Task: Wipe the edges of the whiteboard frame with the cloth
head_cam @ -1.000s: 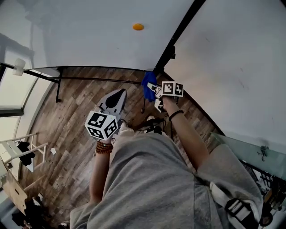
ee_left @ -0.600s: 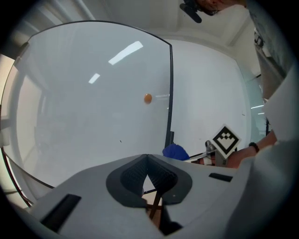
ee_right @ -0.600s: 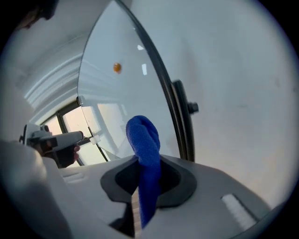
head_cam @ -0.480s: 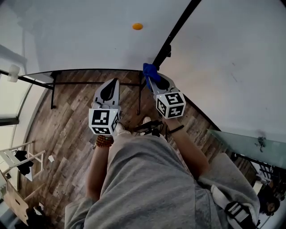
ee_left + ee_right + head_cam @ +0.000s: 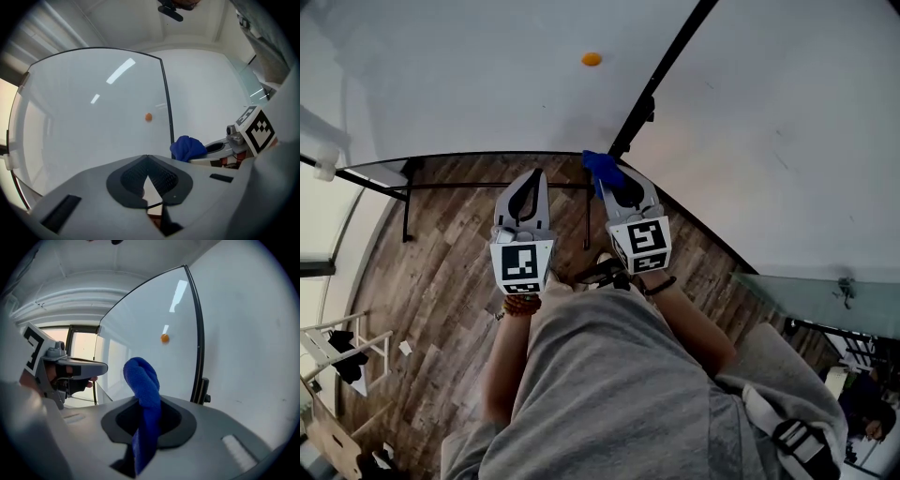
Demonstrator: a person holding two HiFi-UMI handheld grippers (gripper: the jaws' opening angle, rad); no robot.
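Observation:
The whiteboard (image 5: 487, 75) stands in front of me, with its black frame edge (image 5: 661, 70) running down its right side. In the head view a blue cloth (image 5: 599, 166) sits just left of that edge's lower end. My right gripper (image 5: 606, 178) is shut on the cloth (image 5: 142, 380), which sticks up out of its jaws, a little left of the frame edge (image 5: 198, 348). My left gripper (image 5: 534, 178) is beside it on the left, pointing at the board, shut and holding nothing (image 5: 147, 159). In the left gripper view the cloth (image 5: 188, 147) touches the frame edge (image 5: 167, 108).
An orange magnet (image 5: 592, 59) is stuck on the board. The board's lower black rail (image 5: 487, 157) and stand legs are above a wooden floor (image 5: 441, 281). A white wall (image 5: 787, 112) is right of the frame. A glass panel (image 5: 825, 305) stands at the right, a window (image 5: 323, 216) at the left.
My right gripper has turned and carried the cloth up and left to the lower end of the frame edge. My left gripper has swung up and now points at the board.

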